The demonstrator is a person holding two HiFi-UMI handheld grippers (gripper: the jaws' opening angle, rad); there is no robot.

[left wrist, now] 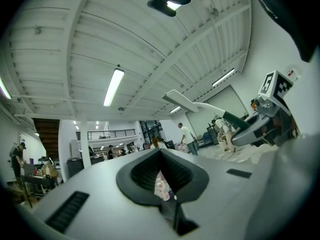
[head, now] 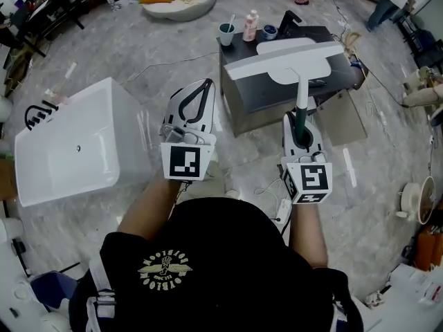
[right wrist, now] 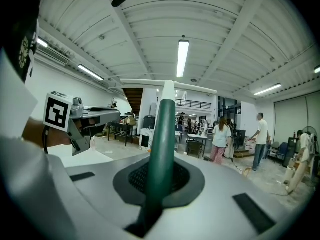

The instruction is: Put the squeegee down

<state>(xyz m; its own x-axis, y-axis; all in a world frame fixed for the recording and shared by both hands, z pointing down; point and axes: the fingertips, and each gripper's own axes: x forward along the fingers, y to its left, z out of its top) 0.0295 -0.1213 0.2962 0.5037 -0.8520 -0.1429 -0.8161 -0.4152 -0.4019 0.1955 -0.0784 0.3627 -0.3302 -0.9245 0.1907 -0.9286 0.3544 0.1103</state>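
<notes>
Right gripper (head: 302, 116) fingers pinching squeegee (head: 285, 62) by green handle, blade over table (head: 252, 95). Left gripper (head: 206, 83) fingers pressed together, empty. Risk: knocking cup (head: 227, 32), bottle (head: 250, 26) at table's far edge if released high.

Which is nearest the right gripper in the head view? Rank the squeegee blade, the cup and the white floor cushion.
1. Squeegee blade, just ahead of the right gripper.
2. Cup, on the cabinet beyond, leftward.
3. White floor cushion, farthest, top of view.
</notes>
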